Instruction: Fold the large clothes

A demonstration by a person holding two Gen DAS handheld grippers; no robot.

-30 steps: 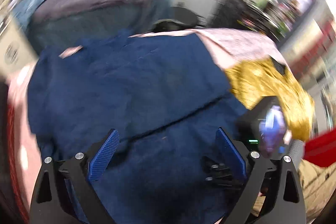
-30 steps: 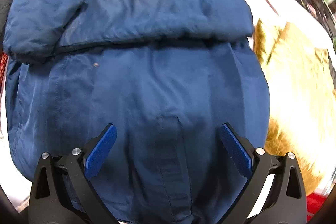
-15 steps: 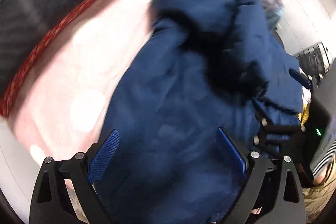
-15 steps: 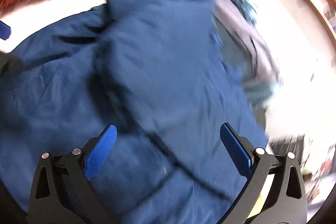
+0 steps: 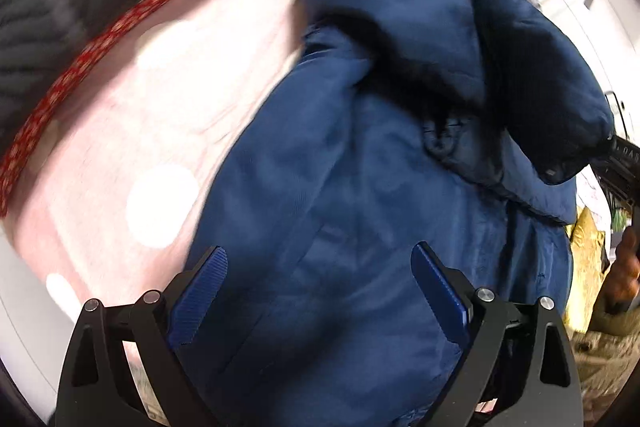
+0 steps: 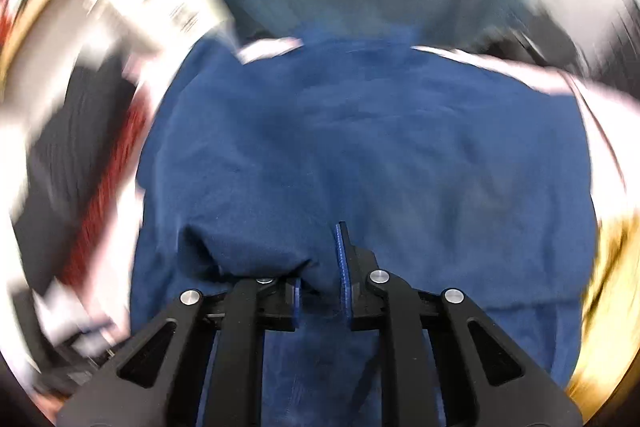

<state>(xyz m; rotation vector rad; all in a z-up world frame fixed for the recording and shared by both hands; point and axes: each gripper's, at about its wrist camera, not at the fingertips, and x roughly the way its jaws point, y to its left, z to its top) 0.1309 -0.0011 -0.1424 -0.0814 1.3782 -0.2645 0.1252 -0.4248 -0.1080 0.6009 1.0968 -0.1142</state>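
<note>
Underneath, a pink sheet (image 5: 132, 131) with pale dots carries the blue jacket (image 5: 360, 187).

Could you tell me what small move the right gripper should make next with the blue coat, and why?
Probably lift and carry the pinched fold across the blue coat. The right gripper is shut on a bunch of its fabric, while the left gripper hangs open above it, holding nothing.

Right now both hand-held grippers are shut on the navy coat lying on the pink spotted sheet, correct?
Only partly. The right hand-held gripper is shut on a fold of the navy coat, as the right wrist view shows. The left hand-held gripper is open above the coat on the pink spotted sheet, per the left wrist view.
</note>
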